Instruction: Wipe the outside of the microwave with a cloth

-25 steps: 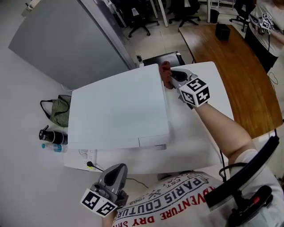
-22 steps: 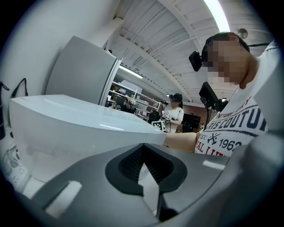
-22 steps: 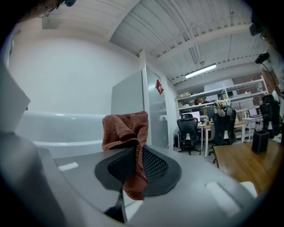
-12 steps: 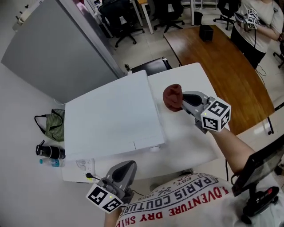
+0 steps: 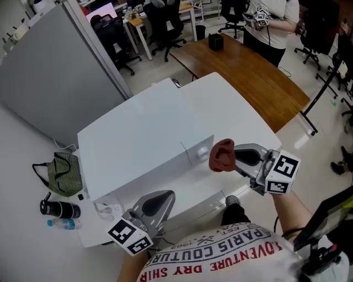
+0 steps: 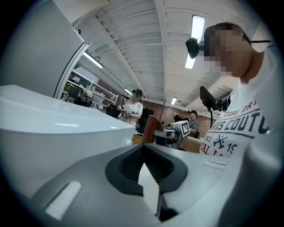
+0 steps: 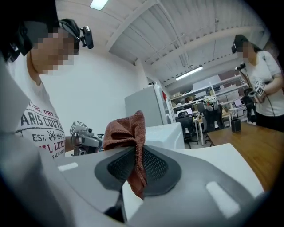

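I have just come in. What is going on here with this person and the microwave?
A person with a gripper in each hand stands at a white microwave on a white table. The right gripper is shut on a reddish-brown cloth and holds it beside the microwave's near corner; whether the cloth touches it cannot be told. The left gripper is shut and empty, low at the table's near edge.

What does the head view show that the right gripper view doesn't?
Only the head view: the flat top of the microwave, plus a green bag and bottles to its left.
Only the right gripper view: a ceiling light, and up close, the right gripper with its jaws shut on the cloth.
Both: the cloth, the microwave, the left gripper, the brown table and a person standing behind it.
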Tool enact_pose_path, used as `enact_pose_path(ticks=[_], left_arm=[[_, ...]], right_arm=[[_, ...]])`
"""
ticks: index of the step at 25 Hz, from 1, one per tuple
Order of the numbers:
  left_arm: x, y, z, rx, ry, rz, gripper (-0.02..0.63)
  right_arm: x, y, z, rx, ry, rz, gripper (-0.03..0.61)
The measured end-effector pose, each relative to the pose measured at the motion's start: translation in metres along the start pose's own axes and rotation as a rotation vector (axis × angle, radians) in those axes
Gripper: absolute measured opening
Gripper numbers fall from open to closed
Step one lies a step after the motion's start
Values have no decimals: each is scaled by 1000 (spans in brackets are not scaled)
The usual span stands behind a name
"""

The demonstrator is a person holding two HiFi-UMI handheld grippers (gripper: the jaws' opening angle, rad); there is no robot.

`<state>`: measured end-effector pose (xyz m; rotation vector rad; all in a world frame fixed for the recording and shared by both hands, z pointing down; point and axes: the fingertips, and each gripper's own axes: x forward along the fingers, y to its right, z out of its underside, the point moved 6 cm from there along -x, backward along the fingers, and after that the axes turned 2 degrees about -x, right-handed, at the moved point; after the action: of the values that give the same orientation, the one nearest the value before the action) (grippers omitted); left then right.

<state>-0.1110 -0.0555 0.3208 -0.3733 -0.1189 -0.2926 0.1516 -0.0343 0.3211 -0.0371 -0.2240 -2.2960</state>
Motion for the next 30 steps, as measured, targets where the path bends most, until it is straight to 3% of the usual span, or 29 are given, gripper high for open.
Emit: enact_pose_path(ticks=[4,12,19,30], left_arm=[[-48,11,1,26,25,21,2],[-107,46,3,25,104,-24,2],[-122,62,13,12,118,-82,2],[-122,79,22,15,105,-90,2]], right_arm=[[11,-79,0,-6,-19,-6,38],[57,-178,21,82,-138,-231,38],[67,-199,24,29,-195,-330,35],[54,-198,21,58,-169,-329,35]])
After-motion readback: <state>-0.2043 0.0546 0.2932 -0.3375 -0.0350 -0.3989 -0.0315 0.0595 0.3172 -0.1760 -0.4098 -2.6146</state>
